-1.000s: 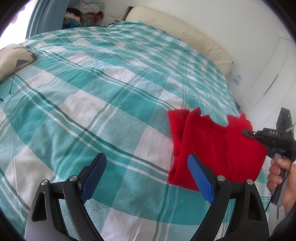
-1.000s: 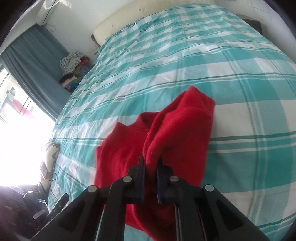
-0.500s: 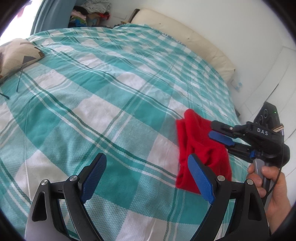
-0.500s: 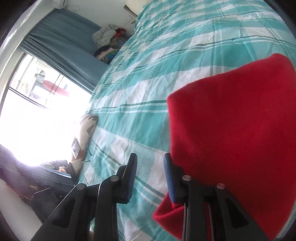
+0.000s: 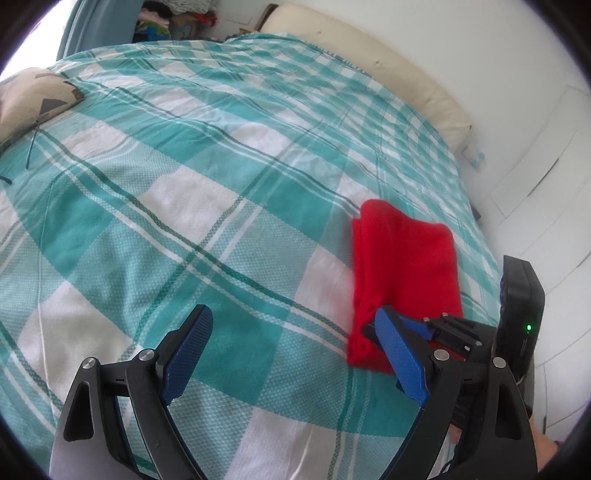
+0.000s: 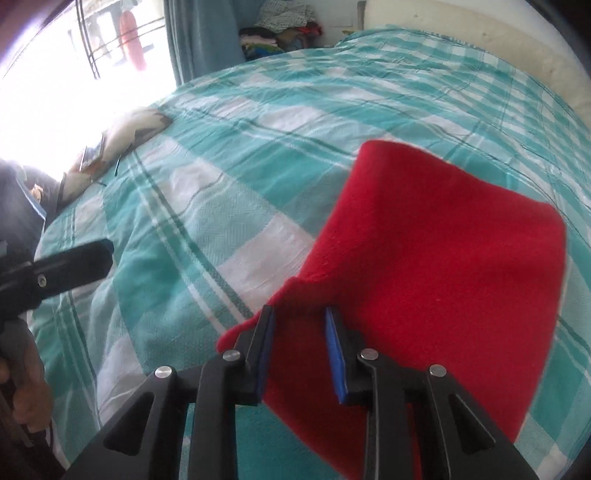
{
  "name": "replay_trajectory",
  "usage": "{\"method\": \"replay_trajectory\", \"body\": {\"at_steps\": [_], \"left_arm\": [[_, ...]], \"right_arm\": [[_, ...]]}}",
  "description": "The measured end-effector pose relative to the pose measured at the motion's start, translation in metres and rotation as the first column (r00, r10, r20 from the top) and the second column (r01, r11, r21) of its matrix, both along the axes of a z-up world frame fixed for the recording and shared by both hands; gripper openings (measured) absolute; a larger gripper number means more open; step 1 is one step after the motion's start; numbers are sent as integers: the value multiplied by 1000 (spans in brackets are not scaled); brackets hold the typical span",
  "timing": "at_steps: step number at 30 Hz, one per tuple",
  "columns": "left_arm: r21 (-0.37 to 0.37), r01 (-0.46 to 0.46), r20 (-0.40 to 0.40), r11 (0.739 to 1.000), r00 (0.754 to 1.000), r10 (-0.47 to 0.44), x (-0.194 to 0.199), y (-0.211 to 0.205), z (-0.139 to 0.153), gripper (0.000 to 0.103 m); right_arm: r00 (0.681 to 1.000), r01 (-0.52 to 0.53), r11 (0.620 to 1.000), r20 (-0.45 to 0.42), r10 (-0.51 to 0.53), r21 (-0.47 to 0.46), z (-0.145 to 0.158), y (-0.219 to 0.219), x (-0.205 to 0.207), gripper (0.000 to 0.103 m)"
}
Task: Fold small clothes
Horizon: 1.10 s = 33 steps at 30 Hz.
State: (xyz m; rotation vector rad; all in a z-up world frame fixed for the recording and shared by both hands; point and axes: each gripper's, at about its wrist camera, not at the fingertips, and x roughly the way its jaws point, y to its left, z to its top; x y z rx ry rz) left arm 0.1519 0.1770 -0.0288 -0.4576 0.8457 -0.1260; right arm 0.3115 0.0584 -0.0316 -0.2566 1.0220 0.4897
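Observation:
A small red garment (image 5: 402, 266) lies folded flat on the teal and white checked bedspread (image 5: 184, 206), at the right. My right gripper (image 6: 299, 314) hovers at the red garment's (image 6: 443, 240) near left corner. Its jaws are closing, a narrow gap still between them, and red cloth shows in that gap without being pinched. My left gripper (image 5: 291, 317) is wide open above bare bedspread, left of the garment, with nothing between its blue pads. One left finger (image 6: 74, 266) shows at the right wrist view's left edge.
A patterned cushion (image 5: 33, 96) lies at the bed's far left edge. A pile of clothes (image 6: 284, 22) sits beyond the bed beside a blue curtain (image 6: 199, 37). A cream headboard (image 5: 369, 66) and a white wall bound the right side.
My right gripper carried the lifted red cloth over, let it go, and dropped back to its near corner. The garment went from raised and bunched to folded flat. The left gripper stayed put.

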Motion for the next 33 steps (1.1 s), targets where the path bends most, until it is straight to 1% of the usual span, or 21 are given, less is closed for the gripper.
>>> {"method": "replay_trajectory", "body": {"at_steps": [1,2,5,8,10,11,13,15,17,18,19,20,21,22,23,24,25,27,29,31,33], "left_arm": [[-3,-4,-6,1000,1000,4,1,1,-1,91],[-7,-6,-12,1000,1000,6,1,2,-2,91],[-15,-5,-12,1000,1000,4,2,2,-2,91],[-5,10,-3,1000,1000,-10,2,-4,1,91],[3,22,-1,1000,1000,-22,2,-9,1,91],[7,29,-3,1000,1000,-29,3,-12,1,91],[17,41,-7,999,999,-41,3,-17,-1,91],[28,53,-12,998,999,-53,2,-21,-3,91],[25,73,-16,997,997,-72,1,-25,-4,91],[2,98,-11,995,995,-98,2,-28,-3,91],[-47,142,3,989,990,-142,7,-31,-1,93],[-97,188,21,977,982,-187,13,-36,2,96],[-117,217,34,969,976,-215,22,-41,6,96],[-111,230,39,967,973,-227,33,-47,9,99],[-95,247,34,964,969,-245,45,-55,10,102],[-72,275,13,959,961,-275,60,-63,7,102],[-38,284,-26,958,958,-285,75,-71,1,102],[20,284,-110,958,954,-281,100,-82,-16,101],[20,310,-184,950,936,-301,118,-89,-34,101],[24,316,-209,948,929,-305,126,-93,-44,101],[27,306,-188,952,937,-296,130,-97,-42,101]], "right_arm": [[1000,-16,1000,16,16,-20,1,2,-4,27],[1000,-19,1000,15,19,-12,6,0,-7,27],[999,17,995,25,-20,96,38,-26,-20,27],[994,97,982,40,-104,160,61,-68,-37,27],[988,153,973,8,-156,172,58,-91,-45,27],[985,170,972,-16,-170,162,50,-99,-49,27],[977,209,970,-73,-201,128,26,-112,-55,27],[966,238,962,-134,-221,131,5,-122,-64,27],[966,241,959,-130,-222,152,2,-130,-76,27],[966,245,955,-130,-225,167,6,-134,-79,27],[964,256,948,-130,-234,190,12,-140,-80,27],[962,267,938,-124,-245,219,20,-147,-79,31],[958,283,928,-107,-265,243,28,-155,-75,47],[951,308,913,-82,-297,268,36,-164,-70,57],[938,342,892,-60,-340,296,43,-175,-64,72],[922,378,867,-54,-382,324,47,-186,-55,76],[908,411,841,-76,-413,352,48,-196,-43,76],[876,480,778,-172,-451,405,38,-213,-14,76],[844,536,716,-252,-474,448,23,-224,10,76],[832,555,677,-330,-446,483,5,-223,35,76],[818,575,652,-376,-436,495,-13,-219,52,75]]}}
